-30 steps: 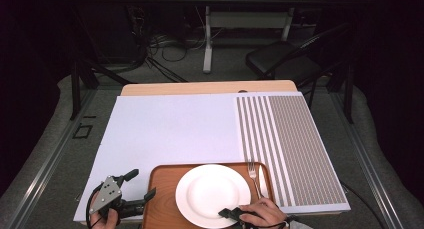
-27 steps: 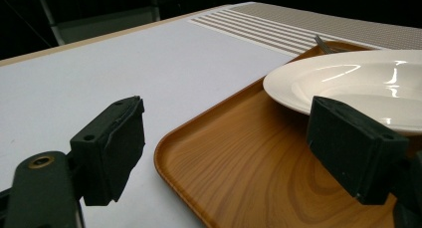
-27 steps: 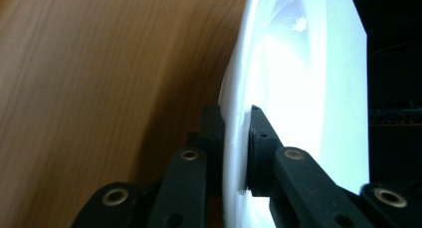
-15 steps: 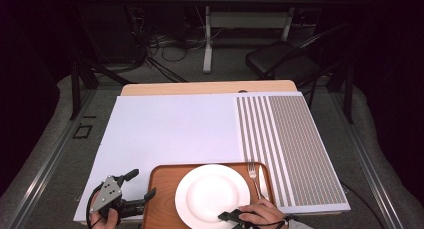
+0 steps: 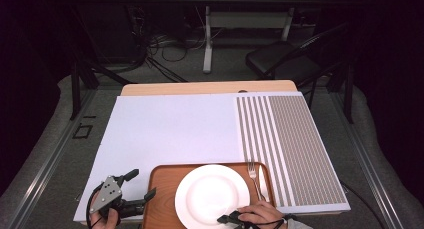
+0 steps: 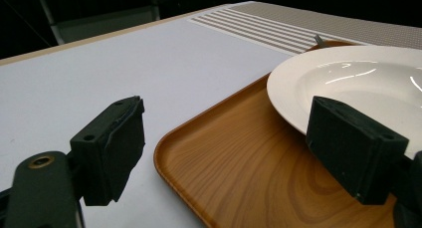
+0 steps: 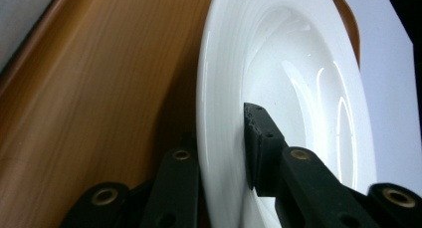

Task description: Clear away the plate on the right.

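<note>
Little has shifted over the past second: the right claw (image 5: pixel 226 219) stays at the near rim of the plate (image 5: pixel 210 194) and the left claw (image 5: pixel 141 186) keeps its place at the tray's left edge, while the plate, tray and fork lie as before. One desk (image 5: pixel 170 134) carries everything, covered by a single pale sheet with one striped and dotted grey mat (image 5: pixel 292 149) along its right side. One wooden tray (image 5: pixel 161 189) sits at the near edge of the desk, and on it rest one white plate and, just to the plate's right, one fork (image 5: pixel 255 179) with a white strip beside it. In the right gripper view the right claw (image 7: pixel 221 153) pinches the plate (image 7: pixel 293 78) by its rim, one jaw under the rim against the tray (image 7: pixel 99 88) and the other on the plate's inner face. In the left gripper view the left claw (image 6: pixel 249 148) stands spread wide, one jaw over the pale sheet and the other above the tray (image 6: pixel 239 168) beside the plate (image 6: pixel 358 73), gripping nothing. Beyond the desk stand one dark chair (image 5: pixel 285 61) and a tangle of cables (image 5: pixel 155 44) on the floor
</note>
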A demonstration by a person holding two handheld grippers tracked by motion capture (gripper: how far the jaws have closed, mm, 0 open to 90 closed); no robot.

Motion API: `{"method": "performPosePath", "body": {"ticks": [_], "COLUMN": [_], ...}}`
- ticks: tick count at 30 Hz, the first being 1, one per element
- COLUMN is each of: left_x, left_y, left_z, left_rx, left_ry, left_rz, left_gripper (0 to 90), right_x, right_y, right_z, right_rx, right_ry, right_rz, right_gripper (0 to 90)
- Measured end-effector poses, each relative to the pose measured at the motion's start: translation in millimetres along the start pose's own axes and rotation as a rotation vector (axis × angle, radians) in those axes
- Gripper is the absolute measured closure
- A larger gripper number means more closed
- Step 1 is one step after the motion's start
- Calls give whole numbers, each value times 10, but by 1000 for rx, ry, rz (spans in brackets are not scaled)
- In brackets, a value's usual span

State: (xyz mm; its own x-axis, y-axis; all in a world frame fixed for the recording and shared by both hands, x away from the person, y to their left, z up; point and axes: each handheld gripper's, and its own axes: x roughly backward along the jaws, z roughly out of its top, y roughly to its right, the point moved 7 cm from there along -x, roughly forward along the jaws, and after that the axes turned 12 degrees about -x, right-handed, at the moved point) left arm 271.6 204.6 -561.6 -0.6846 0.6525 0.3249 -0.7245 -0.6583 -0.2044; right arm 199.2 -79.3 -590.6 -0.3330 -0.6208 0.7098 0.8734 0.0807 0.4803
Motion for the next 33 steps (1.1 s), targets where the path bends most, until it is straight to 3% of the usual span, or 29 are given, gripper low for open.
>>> {"method": "performPosePath", "body": {"ticks": [15,19,25,33], "left_x": [0,2,4,-2], "left_y": [0,0,-2,-1], "left_z": [-1,-1,-3,-4], "left_rx": [-1,-1,-1,3], "left_ry": [-1,-1,-2,-2], "left_rz": [0,0,2,2], "left_gripper": [159,159,159,159], "right_x": [-38,-18,40,187], "right_y": [-68,-66,-51,-6], "right_z": [-66,-72,-130,-280], "right_rx": [-3,-4,-29,-109], "right_ry": [-12,-2,-6,-22], "right_rz": [56,52,62,54], "right_gripper": [678,605,535,487]}}
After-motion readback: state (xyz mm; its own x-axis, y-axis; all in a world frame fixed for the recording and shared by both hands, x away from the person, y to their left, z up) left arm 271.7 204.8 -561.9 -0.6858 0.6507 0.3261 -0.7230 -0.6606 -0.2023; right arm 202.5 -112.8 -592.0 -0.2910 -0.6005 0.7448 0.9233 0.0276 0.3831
